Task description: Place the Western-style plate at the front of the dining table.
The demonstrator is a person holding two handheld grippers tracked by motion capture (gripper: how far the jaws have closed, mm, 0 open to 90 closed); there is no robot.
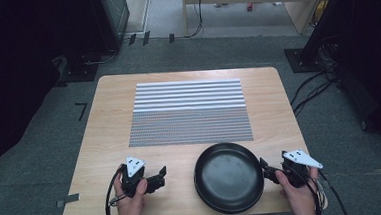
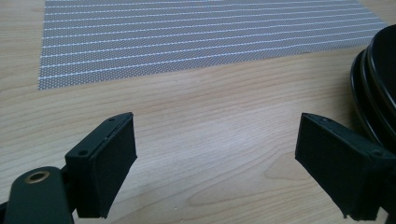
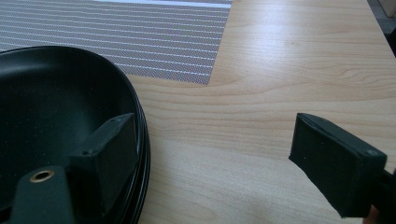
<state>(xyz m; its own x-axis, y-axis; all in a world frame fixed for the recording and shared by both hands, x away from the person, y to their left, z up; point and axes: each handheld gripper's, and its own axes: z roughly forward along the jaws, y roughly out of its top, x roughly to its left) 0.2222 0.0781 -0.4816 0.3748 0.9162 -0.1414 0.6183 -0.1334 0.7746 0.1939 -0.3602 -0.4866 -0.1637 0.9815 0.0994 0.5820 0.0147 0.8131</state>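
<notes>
- Right tongs are spread wide with nothing between them, at the right rim of the stack of black plates; in the right gripper view one jaw hangs over the rim, the other over bare wood.
- Left tongs are also apart and empty, resting low left of the stack, not touching it.
- The stack sits near the front edge of the desk, just below the striped placemat.
- Judging by this, the approach-to-grasp step is in hand; next, the right tongs should straddle the top rim and close, likely to carry a plate to the placemat.
</notes>
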